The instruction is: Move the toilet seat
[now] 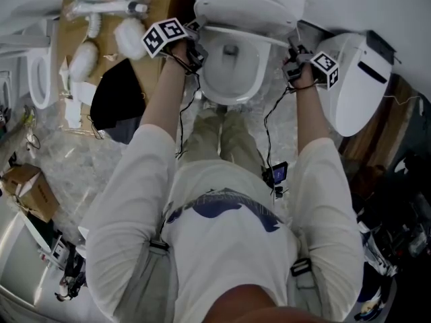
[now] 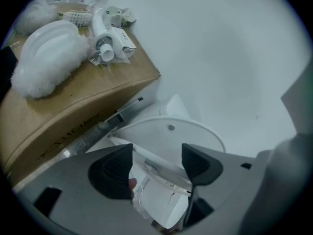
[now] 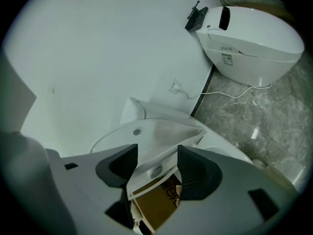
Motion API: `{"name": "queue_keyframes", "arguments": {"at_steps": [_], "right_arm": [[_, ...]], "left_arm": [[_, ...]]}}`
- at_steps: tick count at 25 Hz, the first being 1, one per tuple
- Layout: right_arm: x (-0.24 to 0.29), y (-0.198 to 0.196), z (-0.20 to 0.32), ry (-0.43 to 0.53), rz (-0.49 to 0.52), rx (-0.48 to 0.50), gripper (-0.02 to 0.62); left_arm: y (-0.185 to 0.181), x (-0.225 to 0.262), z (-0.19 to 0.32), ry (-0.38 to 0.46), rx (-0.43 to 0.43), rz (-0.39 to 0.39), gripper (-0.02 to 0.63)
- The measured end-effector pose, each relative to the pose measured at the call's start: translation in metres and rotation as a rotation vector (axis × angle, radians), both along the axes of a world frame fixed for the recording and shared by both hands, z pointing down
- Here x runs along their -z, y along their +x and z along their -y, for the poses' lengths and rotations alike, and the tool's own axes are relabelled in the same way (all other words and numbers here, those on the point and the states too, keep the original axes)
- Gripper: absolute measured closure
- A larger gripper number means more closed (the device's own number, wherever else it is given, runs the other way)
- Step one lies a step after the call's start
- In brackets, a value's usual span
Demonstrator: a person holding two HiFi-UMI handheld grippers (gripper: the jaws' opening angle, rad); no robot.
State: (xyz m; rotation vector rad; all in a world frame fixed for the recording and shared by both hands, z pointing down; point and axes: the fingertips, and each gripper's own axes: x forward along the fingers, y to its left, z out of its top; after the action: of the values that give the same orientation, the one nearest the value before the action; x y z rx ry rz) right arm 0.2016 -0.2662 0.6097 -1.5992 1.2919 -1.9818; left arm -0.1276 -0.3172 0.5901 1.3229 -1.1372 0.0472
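The white toilet stands right in front of me, its lid raised against the wall. My left gripper is at the left side of the seat and my right gripper at the right side. In the left gripper view the jaws stand wide, with the seat's thin white edge running slantwise across the gap. The right gripper view shows the same: its jaws stand apart and the seat's edge crosses between them. Behind it is the lid's underside. I see neither gripper pressing on the seat.
A second white toilet stands close on the right, with a cable on the marble floor beside it. On the left is a cardboard box topped with white fittings, a black bag and another toilet. The white wall is just behind.
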Motion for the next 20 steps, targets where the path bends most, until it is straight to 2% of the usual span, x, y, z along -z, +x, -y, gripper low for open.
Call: {"name": "queue_keyframes", "arguments": {"at_steps": [12,20], "right_arm": [[0.004,0.005,0.024,0.026,0.042,-0.097,0.327],[0.008,0.010,0.031,0.105,0.071,-0.169,0.327]], "left_arm": [[0.001,0.004,0.028,0.039,0.092,-0.034,0.298],[-0.001,0.007,0.037,0.084,0.162,-0.048,0.298]]}}
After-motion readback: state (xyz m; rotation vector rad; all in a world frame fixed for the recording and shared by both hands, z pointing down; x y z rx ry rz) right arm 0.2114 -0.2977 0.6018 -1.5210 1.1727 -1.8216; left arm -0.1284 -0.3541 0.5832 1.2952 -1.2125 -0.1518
